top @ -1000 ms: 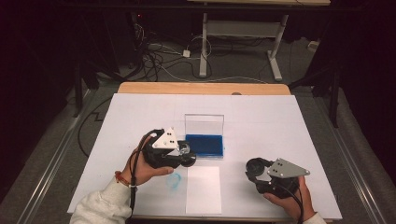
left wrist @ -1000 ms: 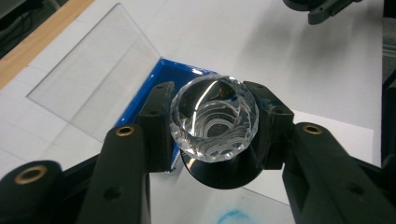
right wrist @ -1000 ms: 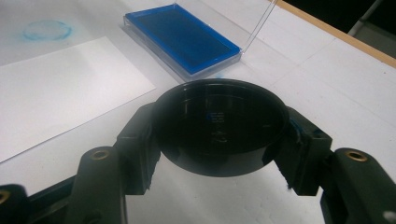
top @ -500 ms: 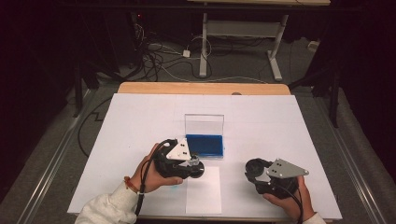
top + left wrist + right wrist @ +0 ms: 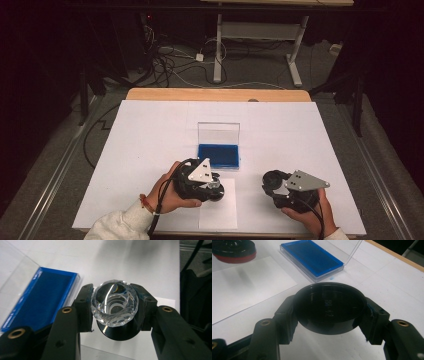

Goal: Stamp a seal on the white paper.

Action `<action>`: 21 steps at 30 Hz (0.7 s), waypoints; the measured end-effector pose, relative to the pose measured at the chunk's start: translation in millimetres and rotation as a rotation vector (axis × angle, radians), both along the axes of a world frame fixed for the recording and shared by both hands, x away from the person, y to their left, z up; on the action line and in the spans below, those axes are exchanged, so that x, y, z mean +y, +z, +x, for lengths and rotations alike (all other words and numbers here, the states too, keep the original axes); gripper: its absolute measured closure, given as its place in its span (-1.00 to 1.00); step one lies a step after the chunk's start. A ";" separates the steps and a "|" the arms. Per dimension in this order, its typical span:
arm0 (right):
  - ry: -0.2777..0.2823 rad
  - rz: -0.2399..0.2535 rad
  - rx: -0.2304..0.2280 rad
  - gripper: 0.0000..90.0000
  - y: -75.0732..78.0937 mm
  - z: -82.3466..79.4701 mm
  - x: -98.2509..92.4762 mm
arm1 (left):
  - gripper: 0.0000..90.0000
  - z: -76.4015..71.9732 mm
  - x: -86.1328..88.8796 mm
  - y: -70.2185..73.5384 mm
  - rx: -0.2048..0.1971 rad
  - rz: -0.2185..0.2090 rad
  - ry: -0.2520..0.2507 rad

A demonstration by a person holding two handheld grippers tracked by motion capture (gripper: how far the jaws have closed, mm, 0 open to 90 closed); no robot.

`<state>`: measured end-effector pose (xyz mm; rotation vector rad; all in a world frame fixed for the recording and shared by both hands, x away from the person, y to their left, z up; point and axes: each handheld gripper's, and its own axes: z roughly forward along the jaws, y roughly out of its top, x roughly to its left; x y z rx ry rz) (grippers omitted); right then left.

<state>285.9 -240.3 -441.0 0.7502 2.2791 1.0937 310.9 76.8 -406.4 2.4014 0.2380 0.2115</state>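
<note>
Left gripper [image 5: 113, 307] clamped on the stamp's faceted crystal knob [image 5: 114, 303]; stamp [image 5: 214, 186] stands upright, long axis vertical, black base [image 5: 117, 331] down over the paper sheet [image 5: 218, 212], just in front of the blue ink pad [image 5: 218, 155]. Contact with sheet not discernible; base mostly hidden by knob. Right gripper [image 5: 329, 312] clamped on round black cap [image 5: 329, 307], hollow side up, near table's right front.

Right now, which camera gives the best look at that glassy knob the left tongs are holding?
The left gripper view: the faceted clear knob sits close up between the left tongs, above its black base. The high view shows it small under the hand. The right gripper view catches the black and red base at its top left corner.
</note>
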 end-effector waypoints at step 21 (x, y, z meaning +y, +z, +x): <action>0.004 -0.011 0.007 -0.14 -1.4 0.3 0.5 | 0.22 -1.6 -15.0 -23.9 0.030 0.085 -0.041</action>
